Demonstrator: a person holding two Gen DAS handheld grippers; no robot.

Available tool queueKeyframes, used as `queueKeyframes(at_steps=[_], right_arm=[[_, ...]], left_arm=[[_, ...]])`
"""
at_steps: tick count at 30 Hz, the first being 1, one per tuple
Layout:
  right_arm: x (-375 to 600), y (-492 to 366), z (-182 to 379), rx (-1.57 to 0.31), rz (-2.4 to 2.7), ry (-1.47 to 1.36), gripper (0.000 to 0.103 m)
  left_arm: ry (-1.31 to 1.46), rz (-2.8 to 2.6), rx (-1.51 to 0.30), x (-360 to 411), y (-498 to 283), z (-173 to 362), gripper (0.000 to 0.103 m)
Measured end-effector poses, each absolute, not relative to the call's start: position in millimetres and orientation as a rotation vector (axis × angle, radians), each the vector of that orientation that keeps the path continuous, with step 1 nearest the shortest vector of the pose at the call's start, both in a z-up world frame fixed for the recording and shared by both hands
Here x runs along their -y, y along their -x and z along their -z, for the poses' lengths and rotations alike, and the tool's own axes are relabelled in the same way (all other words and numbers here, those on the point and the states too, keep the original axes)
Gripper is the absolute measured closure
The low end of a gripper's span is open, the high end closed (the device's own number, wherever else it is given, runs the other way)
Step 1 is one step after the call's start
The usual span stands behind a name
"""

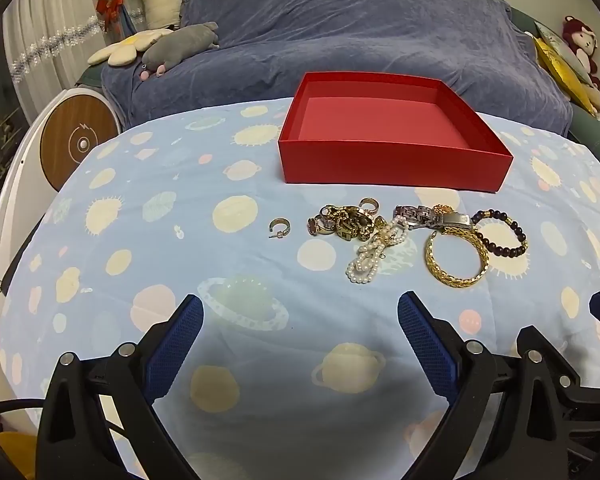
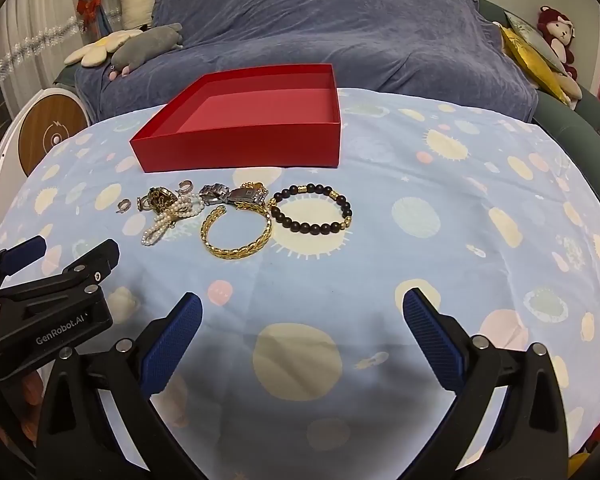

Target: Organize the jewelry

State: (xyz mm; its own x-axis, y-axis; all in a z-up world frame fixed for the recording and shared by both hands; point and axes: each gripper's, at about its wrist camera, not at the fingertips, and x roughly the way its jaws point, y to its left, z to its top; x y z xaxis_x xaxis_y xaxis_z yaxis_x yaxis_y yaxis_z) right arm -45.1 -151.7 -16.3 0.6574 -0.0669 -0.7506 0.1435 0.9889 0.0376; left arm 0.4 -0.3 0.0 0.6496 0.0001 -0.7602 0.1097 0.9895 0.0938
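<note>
Both the left gripper (image 1: 300, 312) and right gripper (image 2: 302, 312) hover over the worktop (image 2: 460, 240) with jaws spread wide, grasping nothing. The jewelry pile (image 1: 396, 236) lies at twelve o'clock from the left gripper, just before the red box (image 1: 392, 156).

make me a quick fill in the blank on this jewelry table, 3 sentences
The red box holds ____ jewelry so far.
The dark beaded bracelet lies to the ____ of the gold bangle in the right wrist view.
Both the left gripper and the right gripper have their jaws ____.

Missing words: no; right; open
</note>
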Motion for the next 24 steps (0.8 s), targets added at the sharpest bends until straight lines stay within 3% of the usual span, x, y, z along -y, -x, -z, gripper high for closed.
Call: queueKeyframes(at_steps=[24], right_arm=[[151.6,45.9,16.2,-0.804,0.132,-0.067,0.005]], left_arm=[[-0.14,0.072,-0.855,3.7,2.7,2.6,0.007]])
